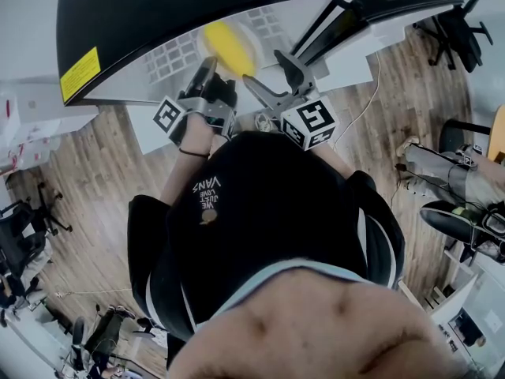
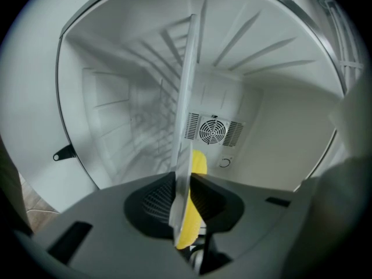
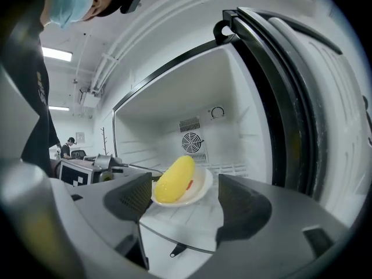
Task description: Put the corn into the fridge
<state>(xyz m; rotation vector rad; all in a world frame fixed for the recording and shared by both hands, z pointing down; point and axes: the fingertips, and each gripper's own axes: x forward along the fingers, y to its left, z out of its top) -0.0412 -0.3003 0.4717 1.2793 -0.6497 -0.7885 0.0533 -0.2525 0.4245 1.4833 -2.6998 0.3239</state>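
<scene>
The yellow corn (image 1: pixel 229 46) (image 3: pixel 173 179) lies on a white plate (image 3: pixel 200 188) that rests on the glass shelf (image 3: pixel 192 228) inside the open fridge (image 1: pixel 177 58). My left gripper (image 1: pixel 207 68) (image 2: pixel 187 202) reaches in from the left, rolled on its side and shut on the plate's rim (image 2: pixel 185 156), with the corn (image 2: pixel 197 164) just beyond its jaws. To the right, my right gripper (image 1: pixel 272 77) (image 3: pixel 183 199) is open in front of the shelf's edge. Its jaws stand wide with nothing between them, and the plate and corn are a little ahead.
The fridge's black door (image 1: pixel 158 10) swings out over the top left, with a yellow label (image 1: pixel 80 73). Its dark seal (image 3: pixel 273 97) frames the right side. A fan vent (image 3: pixel 192 142) sits on the back wall. Office chairs (image 1: pixel 458 30) stand on the wood floor.
</scene>
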